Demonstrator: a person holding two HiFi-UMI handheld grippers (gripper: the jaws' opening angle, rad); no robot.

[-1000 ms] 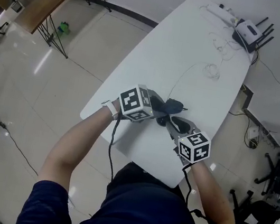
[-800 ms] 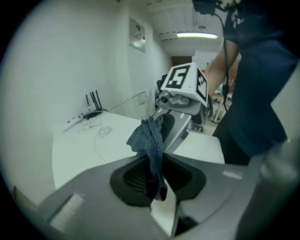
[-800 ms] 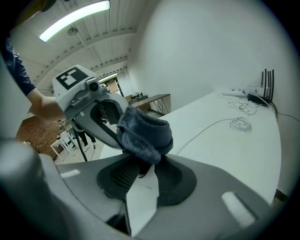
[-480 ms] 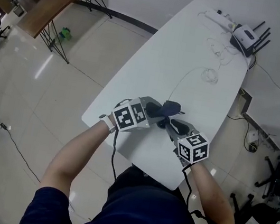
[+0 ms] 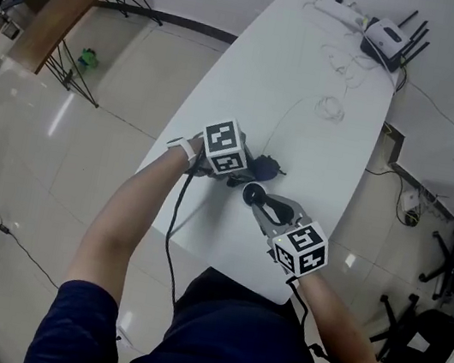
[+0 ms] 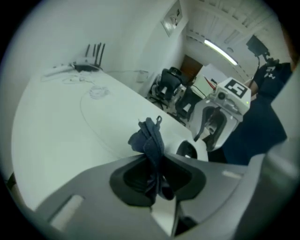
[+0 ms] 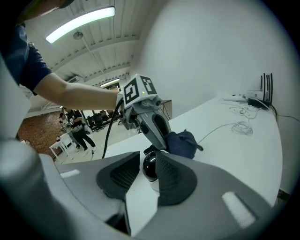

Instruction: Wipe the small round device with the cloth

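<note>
My left gripper [image 6: 152, 164] has its jaws pinched narrow on the dark blue cloth [image 6: 149, 138], whose bunched end sticks out ahead. My right gripper [image 7: 148, 159] has its jaws clamped on the small round device [image 7: 150, 171] — white body, dark dome — low at the white worktop [image 5: 315, 79]. Cloth and device sit just beside each other; I cannot tell whether they touch. I judge both are ready — the wiping itself is left.
</note>
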